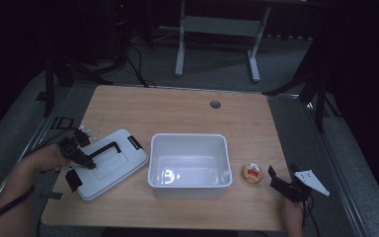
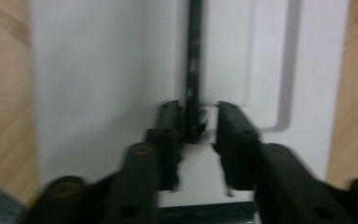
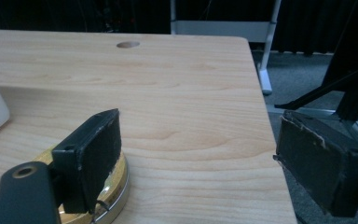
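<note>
A white bin lid (image 1: 109, 163) lies flat on the table's left side, with a black handle (image 1: 106, 148) across its top. My left gripper (image 1: 90, 162) rests low over the lid's near end. In the left gripper view the thin black handle (image 2: 195, 56) runs between the jaws of the left gripper (image 2: 199, 123), closer to the left one, with a gap on the right, so the gripper is open. My right gripper (image 1: 281, 170) hovers wide open at the front right. Its left jaw stands beside a small round gold tin (image 3: 116, 179).
An empty white plastic bin (image 1: 187, 136) stands at the table's middle, between the lid and the round tin (image 1: 252, 173). A cable hole (image 1: 215, 104) sits near the far edge. The table's right edge (image 3: 265, 116) runs close to my right gripper (image 3: 198, 119). A desk frame stands beyond on the floor.
</note>
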Available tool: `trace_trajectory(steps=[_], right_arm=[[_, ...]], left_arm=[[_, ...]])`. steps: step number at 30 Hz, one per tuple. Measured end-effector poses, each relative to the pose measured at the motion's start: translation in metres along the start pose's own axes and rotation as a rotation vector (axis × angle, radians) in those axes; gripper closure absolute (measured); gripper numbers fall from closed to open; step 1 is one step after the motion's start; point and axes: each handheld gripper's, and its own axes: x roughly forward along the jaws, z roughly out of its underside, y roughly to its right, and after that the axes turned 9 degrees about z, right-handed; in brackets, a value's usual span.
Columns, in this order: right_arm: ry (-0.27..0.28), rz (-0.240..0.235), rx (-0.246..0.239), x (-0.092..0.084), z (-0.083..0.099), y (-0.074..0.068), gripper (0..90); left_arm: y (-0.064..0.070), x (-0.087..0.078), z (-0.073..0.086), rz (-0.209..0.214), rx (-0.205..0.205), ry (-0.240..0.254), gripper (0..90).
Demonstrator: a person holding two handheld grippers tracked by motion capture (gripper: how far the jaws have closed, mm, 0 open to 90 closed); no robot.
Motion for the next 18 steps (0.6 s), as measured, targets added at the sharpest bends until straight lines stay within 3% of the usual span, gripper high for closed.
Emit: trace_trajectory(steps=[5,6,9,11,15,18], right_arm=[[-0.071,-0.017,-0.001,0.004,-0.002,0.003,13.8],[-0.105,-0.025,-0.002,0.006,-0.003,0.005,13.8],[-0.171,-0.061,-0.018,0.01,-0.007,0.009,13.8],[-0.23,-0.097,-0.05,0.013,-0.007,0.012,13.8],[-0.31,-0.171,-0.139,0.015,-0.003,0.014,13.8],[-0.345,-0.219,-0.174,0.013,-0.003,0.016,13.8]], left_arm=[[0.002,0.002,-0.002,0.025,-0.002,-0.007,51.2],[0.002,0.002,-0.002,0.023,-0.008,-0.004,46.1],[0.001,0.001,-0.002,0.032,-0.004,-0.002,41.8],[0.001,-0.001,-0.001,0.062,-0.001,-0.001,39.9],[0.003,-0.003,-0.003,0.05,0.008,-0.011,39.7],[0.004,-0.004,-0.004,0.055,0.012,-0.021,39.7]])
